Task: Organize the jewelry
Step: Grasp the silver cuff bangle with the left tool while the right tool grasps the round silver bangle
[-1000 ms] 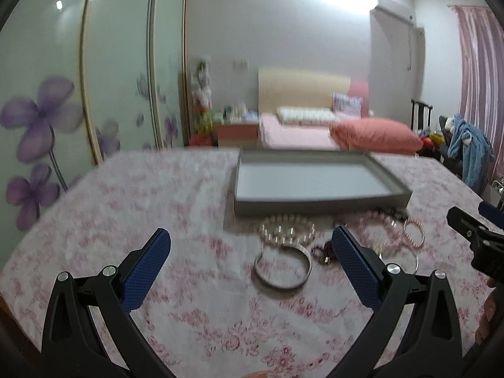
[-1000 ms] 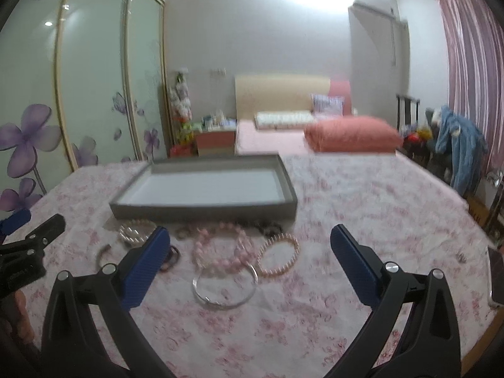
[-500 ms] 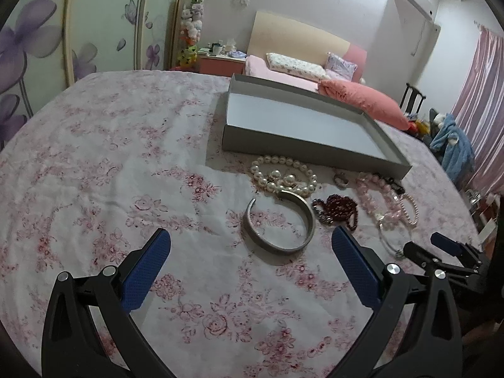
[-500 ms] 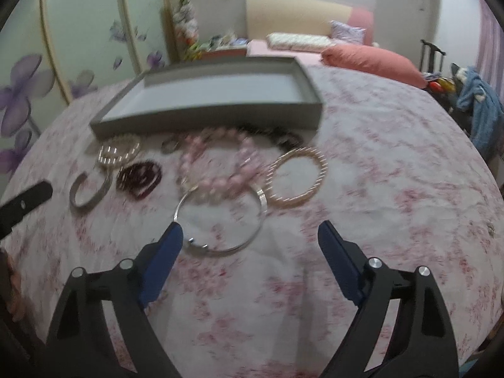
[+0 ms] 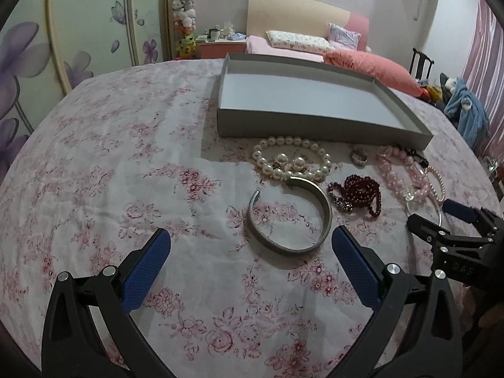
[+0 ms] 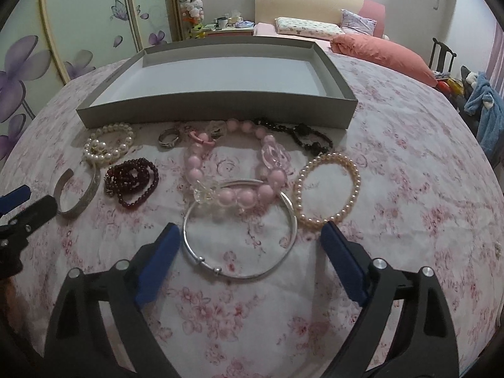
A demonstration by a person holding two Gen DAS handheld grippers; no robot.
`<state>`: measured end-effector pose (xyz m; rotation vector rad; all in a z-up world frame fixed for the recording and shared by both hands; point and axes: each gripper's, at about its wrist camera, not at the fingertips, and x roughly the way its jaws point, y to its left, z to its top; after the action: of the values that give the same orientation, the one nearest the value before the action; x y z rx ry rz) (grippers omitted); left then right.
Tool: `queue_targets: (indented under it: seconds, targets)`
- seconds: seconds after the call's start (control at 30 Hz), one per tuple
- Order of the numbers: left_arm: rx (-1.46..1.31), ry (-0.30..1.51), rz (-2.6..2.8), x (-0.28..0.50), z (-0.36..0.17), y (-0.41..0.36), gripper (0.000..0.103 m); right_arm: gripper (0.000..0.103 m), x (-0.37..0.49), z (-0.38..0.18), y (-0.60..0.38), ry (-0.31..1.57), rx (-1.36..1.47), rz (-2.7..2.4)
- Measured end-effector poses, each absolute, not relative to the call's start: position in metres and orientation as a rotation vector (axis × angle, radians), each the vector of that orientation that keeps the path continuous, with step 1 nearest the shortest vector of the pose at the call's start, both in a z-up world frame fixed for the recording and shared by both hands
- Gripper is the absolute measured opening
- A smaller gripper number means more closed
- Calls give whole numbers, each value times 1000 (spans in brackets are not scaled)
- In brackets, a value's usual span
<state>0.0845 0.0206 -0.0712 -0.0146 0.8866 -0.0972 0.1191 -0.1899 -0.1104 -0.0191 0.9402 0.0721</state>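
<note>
An empty grey tray (image 5: 315, 127) stands on the floral cloth, with the jewelry spread in front of it. My left gripper (image 5: 250, 236) is open just short of a wide silver cuff (image 5: 327, 212), beside a white pearl bracelet (image 5: 296, 163) and a dark red bead strand (image 5: 359, 189). My right gripper (image 6: 249, 231) hangs over a thin silver bangle (image 6: 242, 183). Its jaws are opening, the bangle's near half lies between them, and the pads do not touch it. Behind lie a pink bead bracelet (image 6: 201, 170), a cream pearl bracelet (image 6: 356, 182), a black strand (image 6: 302, 132) and a ring (image 6: 170, 138).
The floral cloth (image 5: 126, 157) covers a round table whose edge curves away on both sides. Behind it are a bed with a coral pillow (image 5: 371, 69), flowered wardrobe doors (image 5: 78, 31) on the left and a chair with blue clothes (image 5: 469, 110) on the right.
Both grippers have tipped downward and come closer to the table, so the jewelry now fills the lower middle of each view. The right jaws narrowed, then widened again.
</note>
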Motion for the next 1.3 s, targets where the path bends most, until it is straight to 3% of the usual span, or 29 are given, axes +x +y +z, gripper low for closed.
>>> queue_targets:
  seconds: [0.1, 0.17, 0.6, 0.9, 0.97, 1.3]
  targets:
    - [9, 894, -94, 87, -72, 16, 101, 92, 120, -110, -189, 932, -28, 85]
    - [27, 899, -92, 90, -73, 13, 101, 71, 118, -106, -193, 914, -34, 99]
    - [93, 965, -130, 111, -84, -2, 97, 72, 97, -105, -212, 937, -31, 102]
    - [92, 941, -134, 116, -80, -9, 80, 77, 100, -106, -214, 934, -36, 94]
    - [95, 927, -143, 115, -79, -13, 66, 71, 98, -106, -214, 929, -39, 97]
    - [55, 891, -160, 103, -73, -2, 66, 70, 91, -89, -228, 916, 85, 183]
